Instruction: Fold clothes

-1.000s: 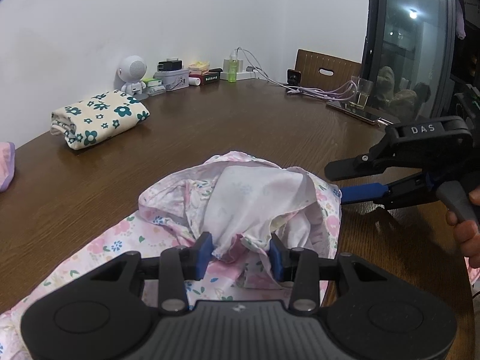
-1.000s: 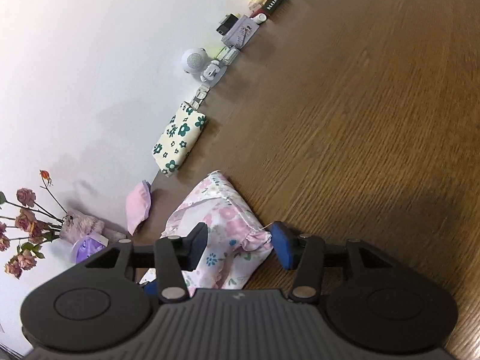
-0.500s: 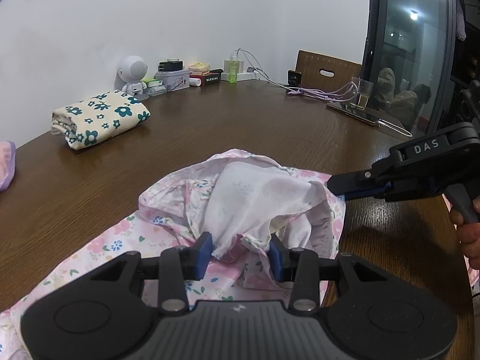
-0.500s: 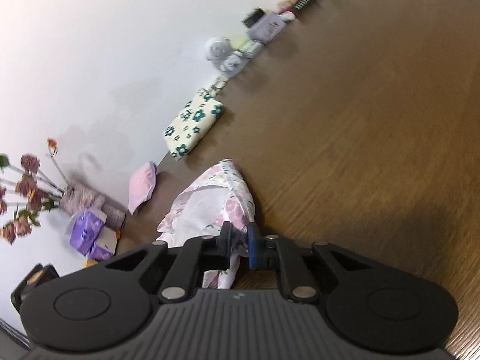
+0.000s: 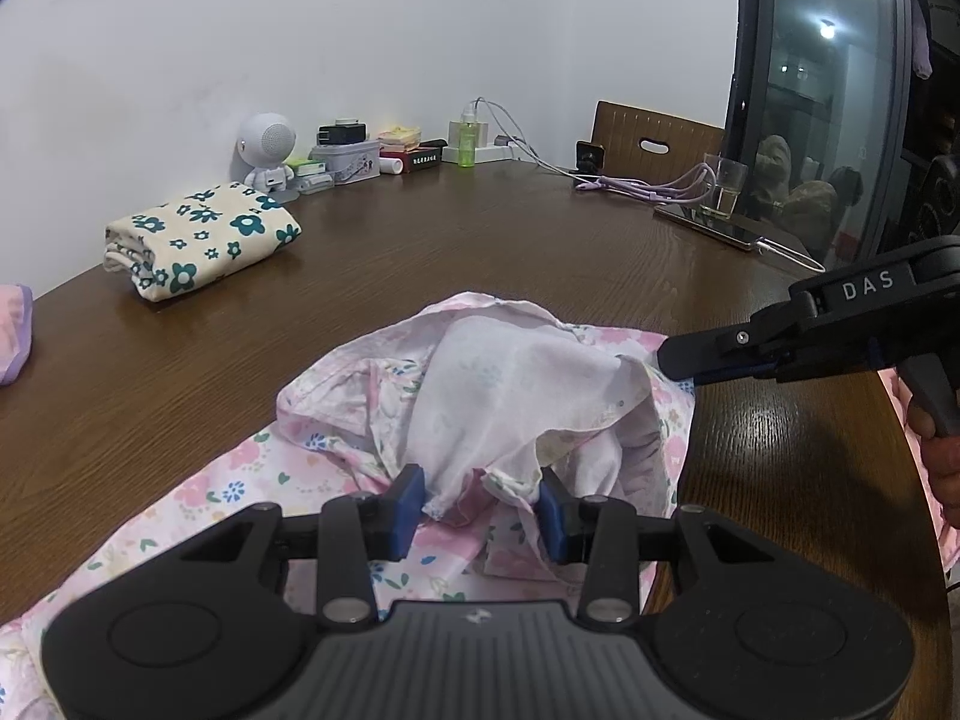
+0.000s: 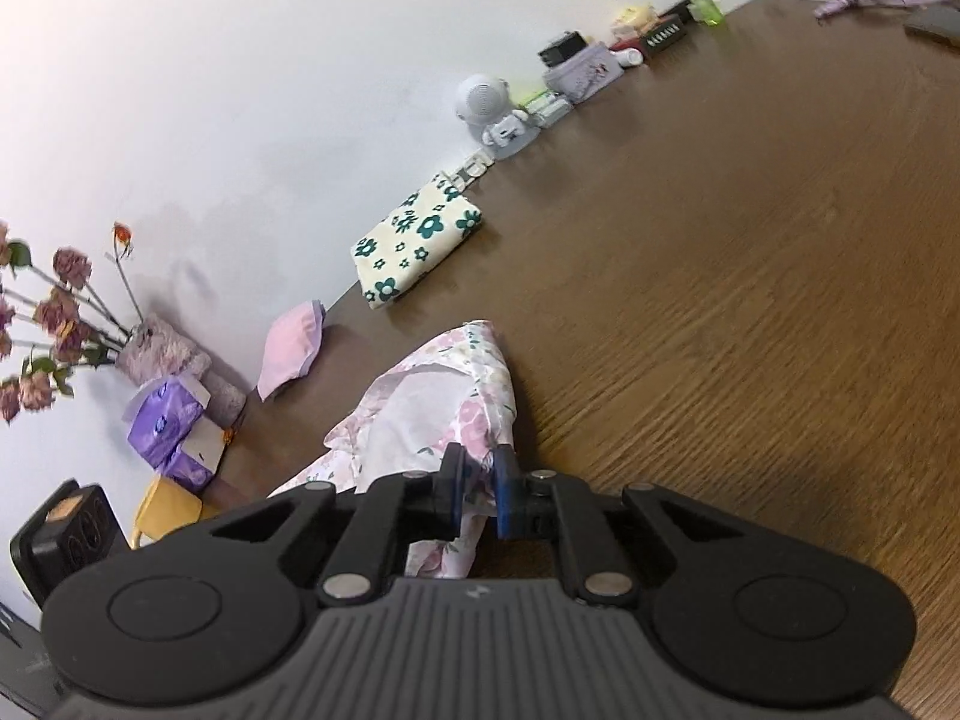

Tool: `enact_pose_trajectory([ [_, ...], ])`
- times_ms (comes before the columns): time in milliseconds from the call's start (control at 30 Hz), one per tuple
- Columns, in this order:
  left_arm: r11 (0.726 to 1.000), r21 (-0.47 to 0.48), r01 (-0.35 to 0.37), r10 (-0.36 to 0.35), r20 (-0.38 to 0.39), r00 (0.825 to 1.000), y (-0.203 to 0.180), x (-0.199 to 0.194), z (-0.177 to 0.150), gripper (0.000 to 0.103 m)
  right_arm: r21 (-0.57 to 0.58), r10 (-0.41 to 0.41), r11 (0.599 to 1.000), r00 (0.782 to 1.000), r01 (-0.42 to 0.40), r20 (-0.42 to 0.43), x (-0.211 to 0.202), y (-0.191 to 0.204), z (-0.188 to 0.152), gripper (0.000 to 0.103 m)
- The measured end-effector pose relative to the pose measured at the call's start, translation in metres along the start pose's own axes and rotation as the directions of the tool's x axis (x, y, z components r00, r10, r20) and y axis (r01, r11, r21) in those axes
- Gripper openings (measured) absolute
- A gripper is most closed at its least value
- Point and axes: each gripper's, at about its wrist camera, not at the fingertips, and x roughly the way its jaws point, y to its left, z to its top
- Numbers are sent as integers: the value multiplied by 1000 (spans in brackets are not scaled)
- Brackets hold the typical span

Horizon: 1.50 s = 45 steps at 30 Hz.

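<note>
A pink floral garment (image 5: 510, 384) lies crumpled on the brown wooden table (image 5: 420, 252), its pale inside turned up. My left gripper (image 5: 480, 507) has a bunched fold of it filling the gap between its blue pads and is shut on that fold. From the right, my right gripper (image 5: 678, 360) reaches in with its fingers together on the garment's right edge. In the right wrist view the right gripper (image 6: 478, 495) pinches a thin edge of the garment (image 6: 420, 402) between narrow-set pads, and the cloth drapes down below them.
A folded cream cloth with green flowers (image 5: 204, 240) and a pink folded piece (image 5: 12, 336) lie at the table's far left. Small items, a white speaker (image 5: 267, 150), cables and a glass (image 5: 723, 186) line the back. A hand (image 5: 942, 468) holds the right gripper's handle at the table's right edge.
The right gripper's jaws closed onto the garment's edge and the gripper rolled, lifting the edge slightly. The left gripper and its bunch of cloth stayed put.
</note>
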Motion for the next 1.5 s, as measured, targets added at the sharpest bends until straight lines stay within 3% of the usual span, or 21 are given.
enact_pose_trajectory([
  [167, 1000, 2, -1, 1, 1, 1000, 0, 1, 0, 38, 62, -3, 998, 1000, 4, -5, 1, -10, 0, 19],
  [300, 1000, 1, 1, -1, 1, 1000, 1, 1, 0, 38, 50, -32, 998, 999, 32, 2, 0, -9, -1, 39],
  [500, 1000, 2, 2, -2, 3, 1000, 1, 1, 0, 38, 41, -86, 996, 996, 85, 17, -5, -11, 0, 54],
  [700, 1000, 1, 2, -2, 3, 1000, 1, 1, 0, 38, 67, -50, 997, 998, 48, 32, -4, -15, -4, 58],
  [767, 1000, 0, 3, -3, 4, 1000, 1, 1, -1, 38, 88, -18, 996, 999, 15, 30, 0, -15, -6, 57],
  [800, 1000, 0, 3, -3, 4, 1000, 1, 1, -1, 38, 97, -5, 995, 1000, 2, 29, 2, -16, -7, 50],
  [833, 1000, 0, 3, -3, 4, 1000, 1, 1, -1, 38, 104, 1, 995, 1000, -2, 15, 6, -16, -8, 35],
  [900, 1000, -1, 4, -4, 5, 1000, 1, 1, -1, 38, 140, 17, 990, 1000, -15, -15, 13, -20, -11, 15],
  [1000, 1000, -3, 6, -6, 5, 1000, 1, 1, 0, 38, 186, 40, 982, 999, -37, -12, 13, -27, -12, 11],
  [1133, 1000, -7, 9, -9, 5, 1000, 2, 1, 0, 38, 122, 58, 991, 998, -59, 15, 7, -18, -7, 8],
  [1300, 1000, -3, 5, -5, 4, 1000, 1, 1, 0, 38, -114, 14, 993, 999, -11, 32, 1, 14, -3, 8],
  [1500, 1000, -13, 6, -6, 5, 1000, 2, -1, 0, 38, -374, -31, 926, 998, 50, 59, -6, 52, -5, 8],
])
